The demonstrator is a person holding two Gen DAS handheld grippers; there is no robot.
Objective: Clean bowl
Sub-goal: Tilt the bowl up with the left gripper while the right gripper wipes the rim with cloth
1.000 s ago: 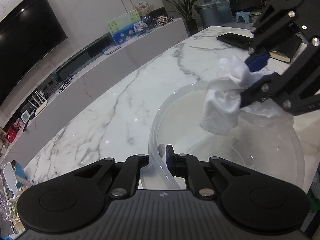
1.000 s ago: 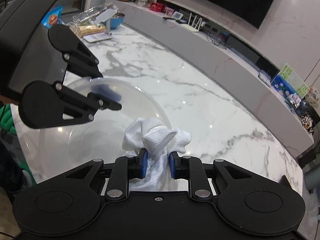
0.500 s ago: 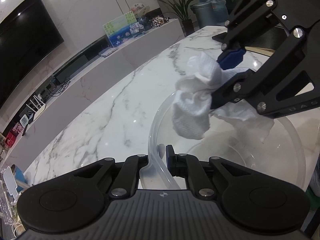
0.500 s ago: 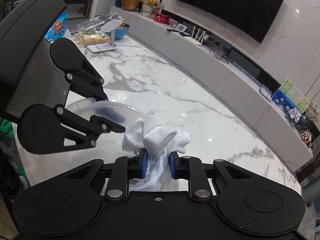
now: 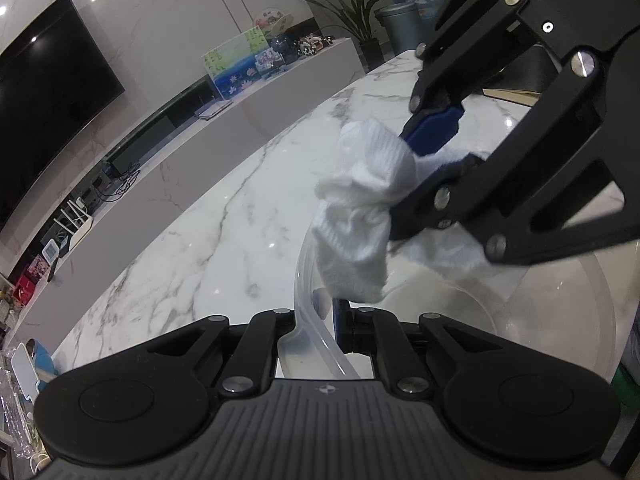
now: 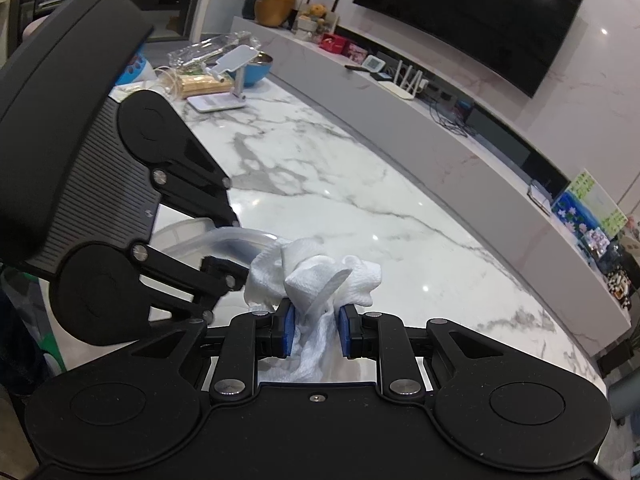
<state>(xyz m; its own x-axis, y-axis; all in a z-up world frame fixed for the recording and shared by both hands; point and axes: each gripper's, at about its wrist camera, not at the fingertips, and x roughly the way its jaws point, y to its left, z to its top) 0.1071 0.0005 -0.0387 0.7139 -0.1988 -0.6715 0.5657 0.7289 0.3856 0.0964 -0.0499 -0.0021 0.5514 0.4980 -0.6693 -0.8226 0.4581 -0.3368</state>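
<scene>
A clear plastic bowl [image 5: 560, 320] rests on the white marble table [image 5: 192, 248]. My left gripper [image 5: 316, 320] is shut on the bowl's near rim. My right gripper [image 6: 316, 328] is shut on a crumpled white paper towel [image 6: 316, 276]. In the left wrist view the right gripper [image 5: 428, 160] comes in from the upper right and holds the towel [image 5: 360, 220] over the bowl's left rim. In the right wrist view the left gripper [image 6: 232, 252] sits at the left on the bowl's rim [image 6: 200, 240], right beside the towel. Most of the bowl is hidden there.
A phone stand [image 6: 228, 76], a blue bowl [image 6: 256, 70] and food packets crowd the table's far left end. A dark tablet and a book [image 5: 516, 92] lie behind the right gripper. A long low cabinet [image 6: 440, 136] with a TV [image 6: 468, 12] above runs along the wall.
The right gripper has carried the towel from the bowl's middle toward its left rim, nearer the left gripper. The left gripper kept its hold on the rim.
</scene>
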